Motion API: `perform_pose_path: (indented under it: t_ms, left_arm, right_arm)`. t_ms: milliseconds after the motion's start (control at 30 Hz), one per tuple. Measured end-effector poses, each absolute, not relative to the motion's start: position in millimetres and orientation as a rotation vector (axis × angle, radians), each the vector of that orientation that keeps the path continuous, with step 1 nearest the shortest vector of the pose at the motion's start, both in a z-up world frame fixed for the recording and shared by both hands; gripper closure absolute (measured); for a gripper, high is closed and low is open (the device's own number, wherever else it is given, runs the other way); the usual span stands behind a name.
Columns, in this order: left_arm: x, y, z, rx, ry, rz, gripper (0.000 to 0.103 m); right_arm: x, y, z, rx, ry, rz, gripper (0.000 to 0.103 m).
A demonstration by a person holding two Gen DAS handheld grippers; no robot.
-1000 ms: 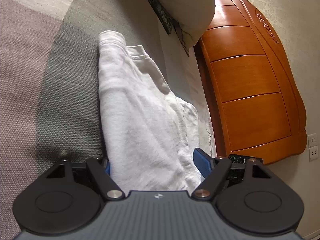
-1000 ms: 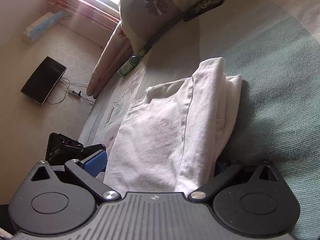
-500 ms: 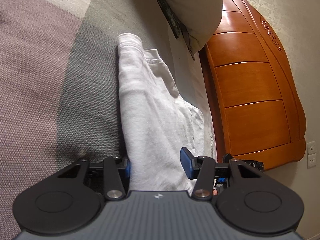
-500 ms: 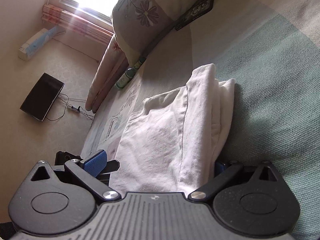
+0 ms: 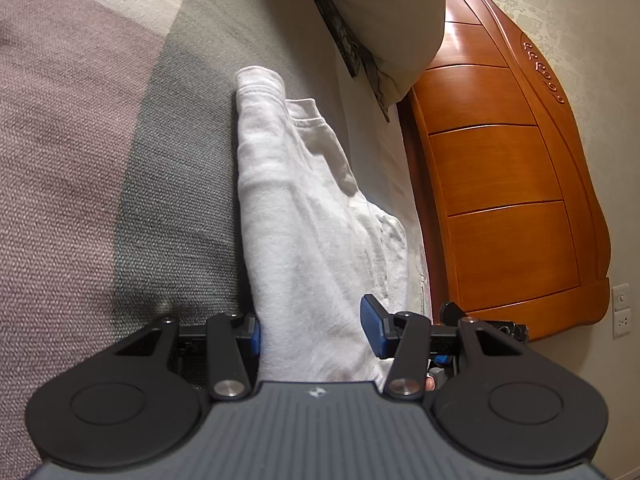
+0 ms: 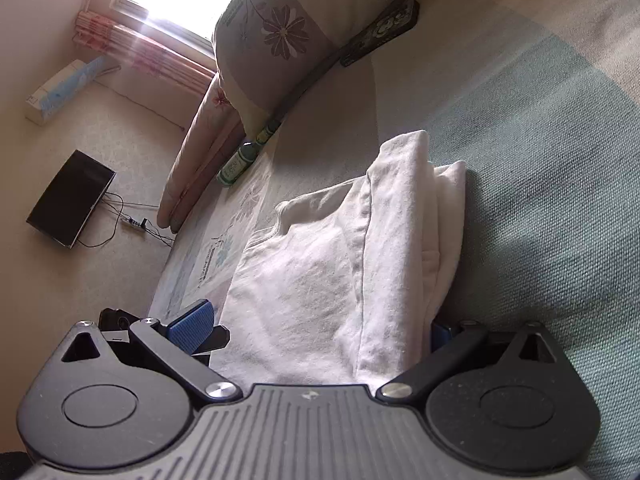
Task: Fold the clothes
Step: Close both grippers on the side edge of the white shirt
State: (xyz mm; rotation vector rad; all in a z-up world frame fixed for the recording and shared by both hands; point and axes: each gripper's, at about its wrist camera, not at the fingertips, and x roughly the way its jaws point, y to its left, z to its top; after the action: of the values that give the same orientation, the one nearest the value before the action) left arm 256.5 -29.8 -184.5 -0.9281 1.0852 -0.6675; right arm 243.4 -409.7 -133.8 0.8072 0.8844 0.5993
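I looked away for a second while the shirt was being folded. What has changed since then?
The left tongs narrowed around the folded white shirt; their blue pads now pinch its near end. The right tongs are as wide as before, with the shirt between them. The shirt, pillow and wooden headboard stayed put.

Both wrist views close, low, sharing white garment [image 5: 312,240].

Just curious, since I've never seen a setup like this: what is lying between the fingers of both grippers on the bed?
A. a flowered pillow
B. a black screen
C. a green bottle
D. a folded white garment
D: the folded white garment lies on the bed cover, reaching in between the blue-padded fingers in both wrist views.
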Motion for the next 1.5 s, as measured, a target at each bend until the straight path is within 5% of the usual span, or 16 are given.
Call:
perform_pose_path:
  t_ms: [133, 267, 333, 433, 567, 600, 833, 967, 1033, 1067, 1100, 1167, 1500]
  left_arm:
    - [257, -30, -184, -0.929, 1.085, -0.667, 0.054]
    - [257, -30, -184, -0.928, 1.088, -0.669, 0.054]
    - [258, -30, -185, -0.929, 1.089, -0.671, 0.054]
    - [258, -29, -186, -0.931, 1.089, -0.674, 0.054]
    - [258, -29, -186, -0.932, 1.089, -0.676, 0.054]
    - [258, -29, -186, -0.933, 1.090, -0.677, 0.054]
    - [258, -27, -188, -0.943, 1.088, -0.693, 0.055]
    - [257, -24, -192, -0.954, 1.085, -0.690, 0.063]
    - [257, -23, -194, -0.958, 1.087, -0.683, 0.067]
    - [256, -23, -194, -0.960, 1.088, -0.679, 0.069]
    - [256, -22, -195, -0.961, 1.089, -0.675, 0.070]
    - [256, -22, -196, -0.963, 1.092, -0.667, 0.071]
    - [255, -24, -195, -0.947, 1.103, -0.645, 0.074]
  right_arm:
    - [242, -407, -133, 0.759, 0.905, 0.531, 0.015]
    - [240, -422, -144, 0.817, 0.915, 0.480, 0.050]
    - [239, -430, -150, 0.863, 0.912, 0.487, 0.057]
    - [240, -432, -150, 0.888, 0.921, 0.511, 0.053]
    - [243, -423, -141, 0.909, 0.927, 0.592, 0.011]
    - [244, -420, -139, 0.890, 0.934, 0.605, 0.009]
    - [249, -419, -135, 0.894, 1.058, 0.636, 0.008]
    - [249, -420, -138, 0.887, 1.047, 0.663, 0.008]
    - [251, -424, -140, 0.883, 1.035, 0.651, 0.017]
    - [252, -428, -144, 0.867, 1.036, 0.629, 0.034]
    - [253, -432, -149, 0.857, 1.044, 0.598, 0.062]
    - [252, -448, -169, 0.927, 1.039, 0.595, 0.094]
    - [249, -441, -165, 0.881, 1.024, 0.587, 0.094]
